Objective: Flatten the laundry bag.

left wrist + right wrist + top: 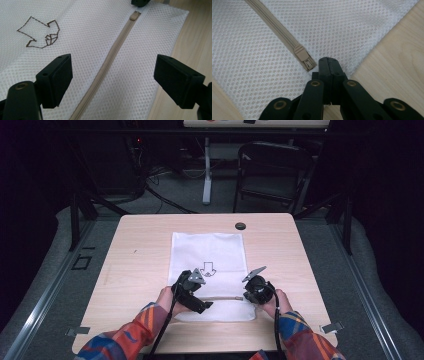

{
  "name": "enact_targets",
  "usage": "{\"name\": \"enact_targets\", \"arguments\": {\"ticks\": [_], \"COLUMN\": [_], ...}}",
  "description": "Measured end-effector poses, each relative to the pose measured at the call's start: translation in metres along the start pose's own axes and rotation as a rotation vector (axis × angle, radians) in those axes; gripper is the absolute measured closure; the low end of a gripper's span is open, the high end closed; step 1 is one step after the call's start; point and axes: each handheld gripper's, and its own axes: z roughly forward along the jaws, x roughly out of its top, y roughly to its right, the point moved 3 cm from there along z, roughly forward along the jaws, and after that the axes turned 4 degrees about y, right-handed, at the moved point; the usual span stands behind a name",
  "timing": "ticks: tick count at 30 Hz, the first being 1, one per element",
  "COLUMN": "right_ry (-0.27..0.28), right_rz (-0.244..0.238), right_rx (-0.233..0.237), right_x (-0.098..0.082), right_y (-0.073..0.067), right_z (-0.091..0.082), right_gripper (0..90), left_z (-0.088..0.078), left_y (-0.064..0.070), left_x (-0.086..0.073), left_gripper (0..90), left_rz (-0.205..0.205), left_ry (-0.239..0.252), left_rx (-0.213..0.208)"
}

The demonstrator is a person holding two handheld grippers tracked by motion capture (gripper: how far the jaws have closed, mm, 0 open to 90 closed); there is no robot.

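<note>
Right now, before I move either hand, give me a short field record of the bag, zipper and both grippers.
bag: white mesh bag flat on the table
zipper: beige zipper, slider at the right gripper's end
left gripper: jaws open, astride the zipper, nothing held
right gripper: jaws shut at the bag's edge beside the slider; whether they pinch mesh is unclear

Dark room, grey floor (45,270), folding chair (270,170) behind wooden table (140,250).
</note>
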Motion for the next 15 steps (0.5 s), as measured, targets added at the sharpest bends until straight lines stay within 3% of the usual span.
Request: {"name": "enact_targets", "arguments": {"ticks": [15], "right_ry": [0.009], "right_rz": [0.012], "right_rx": [0.014], "right_x": [-0.001], "right_y": [0.001], "right_z": [0.000], "right_gripper": [90.0], "left_z": [0.025], "left_y": [0.002], "left_x": [0.023], "left_gripper": [15.7], "left_rz": [0.022], "left_ry": [0.022], "left_rx": [-0.023]}}
